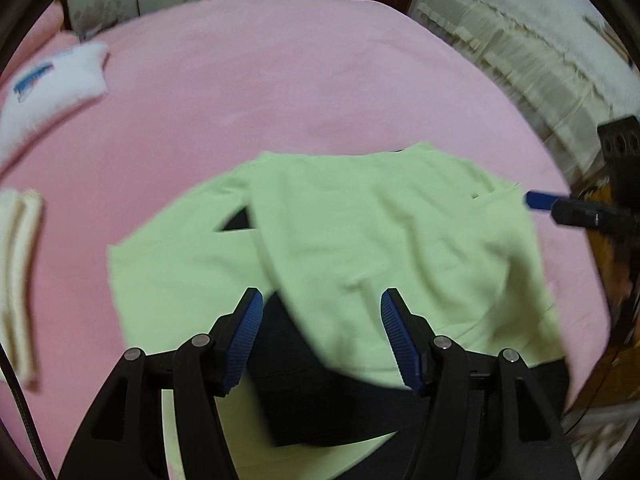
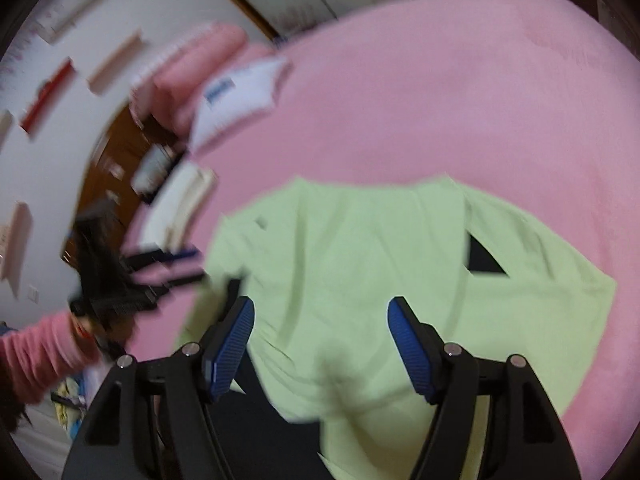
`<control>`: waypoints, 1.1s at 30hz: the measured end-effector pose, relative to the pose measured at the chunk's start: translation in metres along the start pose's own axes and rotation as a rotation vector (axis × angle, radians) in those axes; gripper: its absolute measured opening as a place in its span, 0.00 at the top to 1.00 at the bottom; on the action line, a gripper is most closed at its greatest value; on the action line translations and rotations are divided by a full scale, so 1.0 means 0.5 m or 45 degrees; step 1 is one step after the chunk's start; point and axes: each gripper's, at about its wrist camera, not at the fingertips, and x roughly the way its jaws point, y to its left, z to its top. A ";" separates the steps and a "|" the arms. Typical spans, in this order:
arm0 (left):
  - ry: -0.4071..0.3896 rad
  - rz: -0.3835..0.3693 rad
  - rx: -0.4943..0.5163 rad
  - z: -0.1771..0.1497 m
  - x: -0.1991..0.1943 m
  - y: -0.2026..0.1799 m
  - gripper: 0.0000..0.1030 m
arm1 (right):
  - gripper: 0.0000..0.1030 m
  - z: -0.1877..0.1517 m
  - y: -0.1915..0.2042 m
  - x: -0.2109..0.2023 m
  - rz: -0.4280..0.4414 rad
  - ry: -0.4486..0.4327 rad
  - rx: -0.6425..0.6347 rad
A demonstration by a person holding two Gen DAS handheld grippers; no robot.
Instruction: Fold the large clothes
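Observation:
A light green garment (image 1: 360,240) lies spread on the pink bed sheet (image 1: 260,80), partly over a dark black cloth (image 1: 304,392). My left gripper (image 1: 322,332) is open and empty, its blue pads above the garment's near edge. My right gripper shows at the right of the left wrist view (image 1: 538,199). In the right wrist view the green garment (image 2: 360,264) lies ahead, and my right gripper (image 2: 320,344) is open and empty over it. The left gripper (image 2: 176,268) shows blurred at the left there.
A white pillow with blue print (image 1: 44,88) and a folded cream cloth (image 1: 18,280) lie on the bed's left side. A cream-covered piece of furniture (image 1: 540,52) stands beyond the bed's right edge. A pink-sleeved arm (image 2: 40,356) is at the lower left.

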 end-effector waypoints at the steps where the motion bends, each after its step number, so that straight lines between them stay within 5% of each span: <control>1: 0.033 -0.002 -0.028 0.005 0.017 -0.023 0.42 | 0.33 -0.002 0.009 0.009 0.030 -0.023 0.026; 3: 0.128 0.006 -0.112 0.005 0.066 -0.050 0.43 | 0.36 -0.009 0.021 0.047 0.029 0.002 0.086; 5: 0.157 -0.036 -0.196 -0.004 0.115 -0.052 0.61 | 0.63 -0.026 0.024 0.087 0.015 0.030 0.137; 7: 0.176 -0.029 -0.236 -0.017 0.152 -0.051 0.67 | 0.79 -0.053 0.023 0.141 -0.036 0.071 0.200; 12: 0.179 0.030 -0.164 -0.045 0.194 -0.036 0.67 | 1.00 -0.125 -0.006 0.220 -0.191 0.176 0.270; 15: 0.185 -0.006 -0.169 -0.049 0.196 -0.014 0.71 | 1.00 -0.156 -0.047 0.194 -0.177 0.045 0.356; 17: 0.189 0.011 -0.199 -0.052 0.196 0.008 0.91 | 1.00 -0.172 -0.074 0.172 -0.280 -0.038 0.424; 18: 0.191 0.023 -0.204 -0.054 0.198 0.016 0.93 | 1.00 -0.177 -0.082 0.162 -0.268 -0.067 0.455; 25: 0.105 0.076 -0.234 -0.087 0.162 0.019 0.92 | 1.00 -0.202 -0.022 0.112 -0.531 -0.177 0.351; 30: 0.089 -0.054 -0.245 -0.182 0.105 -0.039 0.89 | 0.98 -0.266 0.038 0.102 -0.257 -0.169 0.301; 33: 0.120 -0.016 -0.241 -0.253 0.092 -0.080 0.89 | 0.98 -0.330 0.077 0.128 -0.172 -0.067 0.282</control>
